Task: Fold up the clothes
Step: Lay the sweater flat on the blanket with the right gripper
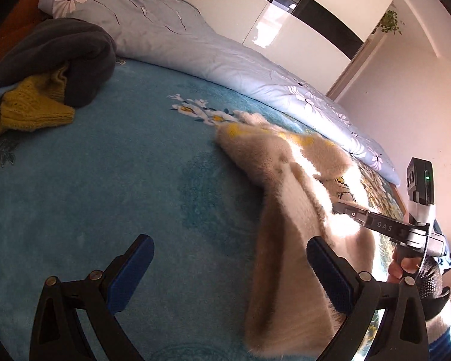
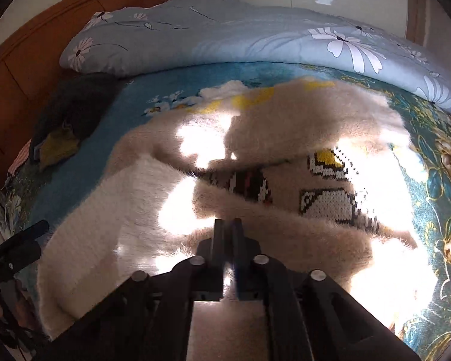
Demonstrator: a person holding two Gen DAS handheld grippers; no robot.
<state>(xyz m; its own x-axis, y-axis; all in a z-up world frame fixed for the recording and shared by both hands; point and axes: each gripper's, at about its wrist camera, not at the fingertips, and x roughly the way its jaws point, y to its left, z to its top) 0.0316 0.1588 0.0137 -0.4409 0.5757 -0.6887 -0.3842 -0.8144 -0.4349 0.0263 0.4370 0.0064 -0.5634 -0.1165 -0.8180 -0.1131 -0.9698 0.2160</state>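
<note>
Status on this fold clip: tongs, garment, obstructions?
Left tongs open, empty. Right tongs shut over fuzzy beige knit sweater, grip unclear. Sweater partly folded on blue bedspread. Nothing in the way.

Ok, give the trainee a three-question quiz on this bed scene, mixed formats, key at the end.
1. True or false: the left gripper has its jaws wide apart with nothing clamped between them.
2. Multiple choice: the right gripper is over which item? A) the mustard knit B) the fuzzy beige sweater C) the floral quilt
3. Fill in: the dark grey garment lies partly on top of the ____ knit on the teal blanket.

Key: 1 true; 2 B; 3 mustard
</note>
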